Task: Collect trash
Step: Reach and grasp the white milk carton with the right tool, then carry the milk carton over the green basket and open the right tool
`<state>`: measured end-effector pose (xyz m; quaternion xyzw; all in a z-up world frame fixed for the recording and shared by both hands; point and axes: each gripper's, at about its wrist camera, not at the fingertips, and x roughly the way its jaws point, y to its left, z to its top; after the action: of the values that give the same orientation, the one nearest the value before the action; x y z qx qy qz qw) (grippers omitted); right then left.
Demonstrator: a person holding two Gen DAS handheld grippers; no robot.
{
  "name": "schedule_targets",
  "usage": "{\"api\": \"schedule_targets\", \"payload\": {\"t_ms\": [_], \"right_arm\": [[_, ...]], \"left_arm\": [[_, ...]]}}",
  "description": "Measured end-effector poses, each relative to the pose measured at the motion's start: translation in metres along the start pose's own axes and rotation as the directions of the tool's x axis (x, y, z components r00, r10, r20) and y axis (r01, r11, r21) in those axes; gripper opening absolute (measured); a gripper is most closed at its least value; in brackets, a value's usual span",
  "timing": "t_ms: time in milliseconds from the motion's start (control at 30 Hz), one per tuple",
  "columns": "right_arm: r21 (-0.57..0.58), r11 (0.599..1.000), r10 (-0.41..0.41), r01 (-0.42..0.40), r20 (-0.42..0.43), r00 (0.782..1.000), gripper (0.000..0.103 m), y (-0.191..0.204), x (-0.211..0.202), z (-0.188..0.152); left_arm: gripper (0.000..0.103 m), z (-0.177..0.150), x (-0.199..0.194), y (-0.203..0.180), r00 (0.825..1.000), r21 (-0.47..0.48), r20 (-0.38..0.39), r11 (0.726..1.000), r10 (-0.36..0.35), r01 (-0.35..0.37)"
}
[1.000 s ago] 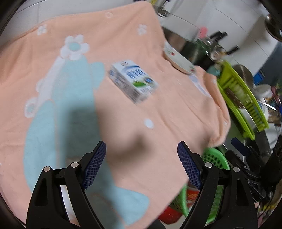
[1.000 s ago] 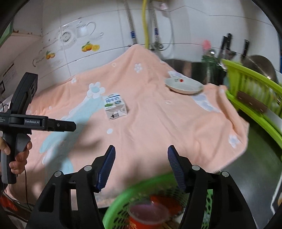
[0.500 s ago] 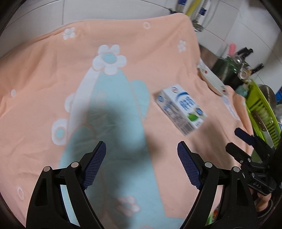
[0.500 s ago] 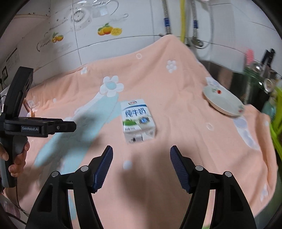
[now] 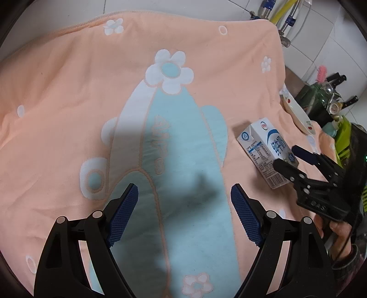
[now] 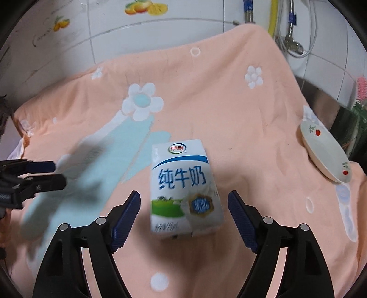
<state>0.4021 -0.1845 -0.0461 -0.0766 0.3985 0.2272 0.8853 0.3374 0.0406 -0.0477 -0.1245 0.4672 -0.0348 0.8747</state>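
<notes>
A white and blue milk carton [image 6: 183,188] lies flat on the peach flowered cloth [image 6: 229,114]. My right gripper [image 6: 183,217] hovers just short of it, jaws opening, the carton's near end between the blue pads with a gap on each side. In the left wrist view the same carton [image 5: 263,149] lies at the right, and the right gripper [image 5: 289,158] reaches over it from the right edge. My left gripper [image 5: 183,215] stands open above the light blue pattern of the cloth [image 5: 91,91], nothing between its fingers.
A white plate with cherry marks [image 6: 325,155] lies on the cloth's right side. Tiled wall with pipes [image 6: 273,18] runs behind. Dark kitchen utensils and a green rack [image 5: 341,137] stand past the cloth's right edge. A hand [image 5: 339,231] holds the right gripper.
The right gripper moved away from the green basket toward the carton, which now sits between its wider jaws. The left gripper slid left over the cloth, so the carton shifted to its right edge.
</notes>
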Motion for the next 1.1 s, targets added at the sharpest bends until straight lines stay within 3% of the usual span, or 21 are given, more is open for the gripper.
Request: {"api": "schedule_targets", "payload": {"t_ms": [200,300,400,567,1100], "right_arm": [[0.012,1.0,0.014,-0.013,-0.025,1.0,0.076,-0.003,0.02,0.004],[0.02,1.0,0.019,-0.018,-0.036,0.999,0.065,-0.003,0.021,0.002],[0.039,0.999,0.018,-0.017,-0.017,1.0,0.065,-0.003,0.01,-0.003],[0.076,0.997,0.025,-0.027,0.023,0.999,0.065,-0.005,-0.026,-0.02],[0.171,0.984,-0.074,0.055,0.108,0.991,0.065,0.001,-0.158,-0.113]], "left_arm": [[0.082,-0.001,0.003,-0.001,1.0,0.0,-0.004,1.0,0.001,-0.001],[0.082,-0.003,0.002,-0.002,1.0,0.006,-0.006,1.0,-0.001,0.001],[0.082,-0.007,0.0,-0.005,1.0,0.01,-0.007,1.0,-0.007,0.007],[0.082,-0.017,-0.01,-0.014,1.0,0.029,0.001,0.999,-0.025,0.025],[0.082,-0.075,-0.047,-0.075,0.991,0.147,0.001,0.98,-0.135,0.133]]}}
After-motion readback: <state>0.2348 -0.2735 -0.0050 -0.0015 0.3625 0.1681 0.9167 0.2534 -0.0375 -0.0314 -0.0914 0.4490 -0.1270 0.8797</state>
